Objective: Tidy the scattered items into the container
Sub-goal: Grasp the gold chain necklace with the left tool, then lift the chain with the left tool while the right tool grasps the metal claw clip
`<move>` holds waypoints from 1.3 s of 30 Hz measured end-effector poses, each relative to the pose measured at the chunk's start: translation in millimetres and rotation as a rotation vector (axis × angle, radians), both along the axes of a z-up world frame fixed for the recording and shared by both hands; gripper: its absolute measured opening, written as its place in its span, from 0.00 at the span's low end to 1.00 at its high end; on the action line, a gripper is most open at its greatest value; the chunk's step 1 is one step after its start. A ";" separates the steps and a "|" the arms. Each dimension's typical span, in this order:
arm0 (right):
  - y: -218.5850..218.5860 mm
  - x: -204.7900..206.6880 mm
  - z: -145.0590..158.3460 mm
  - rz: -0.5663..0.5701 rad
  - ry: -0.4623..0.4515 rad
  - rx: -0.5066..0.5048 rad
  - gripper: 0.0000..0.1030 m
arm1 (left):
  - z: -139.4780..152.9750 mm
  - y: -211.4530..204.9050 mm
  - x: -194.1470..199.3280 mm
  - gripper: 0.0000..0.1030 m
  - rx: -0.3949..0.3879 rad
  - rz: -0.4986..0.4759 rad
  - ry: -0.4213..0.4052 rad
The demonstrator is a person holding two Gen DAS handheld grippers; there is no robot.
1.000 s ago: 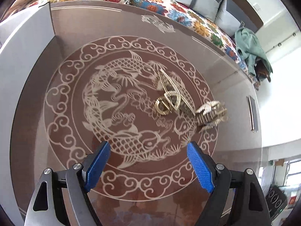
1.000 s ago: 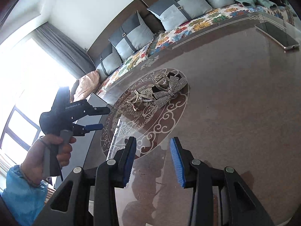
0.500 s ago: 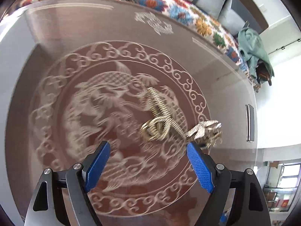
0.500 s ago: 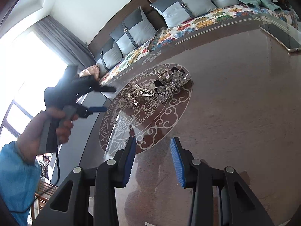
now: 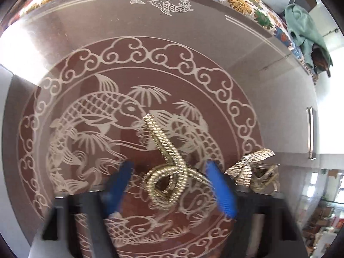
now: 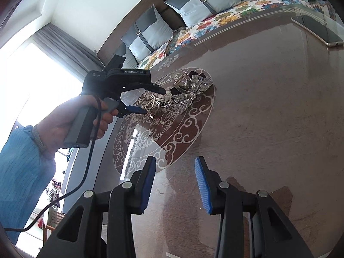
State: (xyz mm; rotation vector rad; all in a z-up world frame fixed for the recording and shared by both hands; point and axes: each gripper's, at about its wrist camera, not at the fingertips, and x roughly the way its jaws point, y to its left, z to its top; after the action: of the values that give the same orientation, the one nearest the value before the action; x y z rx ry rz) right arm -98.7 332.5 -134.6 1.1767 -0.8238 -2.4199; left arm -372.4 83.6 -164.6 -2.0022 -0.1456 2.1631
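Observation:
A gold hair claw clip [image 5: 167,172] lies on the glass table's carp medallion [image 5: 90,111]. My left gripper [image 5: 169,187] is open, its blue pads on either side of the clip's looped end, apart from it. A sparkly bow clip [image 5: 251,167] lies just right of it. In the right wrist view the left gripper [image 6: 153,101] hovers over the gold clip [image 6: 158,104], with the rhinestone bow [image 6: 190,95] and a clear round item [image 6: 181,81] beside it. My right gripper [image 6: 174,182] is open and empty, low over the table. No container shows.
A phone [image 6: 316,31] lies at the table's far right edge. A sofa with a floral cover [image 6: 215,21] and grey cushions [image 6: 200,0] runs along the far side. A green cloth [image 5: 305,28] lies on the sofa.
My left gripper has moved forward and down until its pads flank the gold clip. My right gripper has barely moved.

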 end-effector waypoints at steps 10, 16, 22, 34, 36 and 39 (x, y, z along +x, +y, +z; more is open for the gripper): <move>-0.5 0.0 -0.9 -0.003 -0.001 0.020 0.38 | 23.8 -27.6 37.7 0.49 0.043 -0.047 0.075; -4.1 1.1 3.3 0.006 0.032 0.052 0.38 | 37.0 -70.8 105.3 0.49 0.036 -0.080 0.130; -24.8 -28.5 20.0 0.137 0.102 0.157 0.49 | 39.1 -100.8 160.1 0.49 0.073 -0.087 0.156; -57.9 -153.5 20.0 0.449 0.196 0.627 0.50 | 41.1 -113.4 179.3 0.49 0.148 -0.091 0.183; -61.9 -159.7 17.5 0.475 0.193 0.621 0.50 | 40.1 -117.2 179.2 0.49 0.153 -0.086 0.181; -69.0 -170.6 12.3 0.491 0.172 0.625 0.50 | 38.6 -121.0 177.7 0.49 0.158 -0.078 0.178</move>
State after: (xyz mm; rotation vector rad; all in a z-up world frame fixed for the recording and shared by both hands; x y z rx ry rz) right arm -269.2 263.5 -122.2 1.1600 0.2858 -2.3474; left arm -194.8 -37.4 -126.0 -1.6941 -0.2016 2.1939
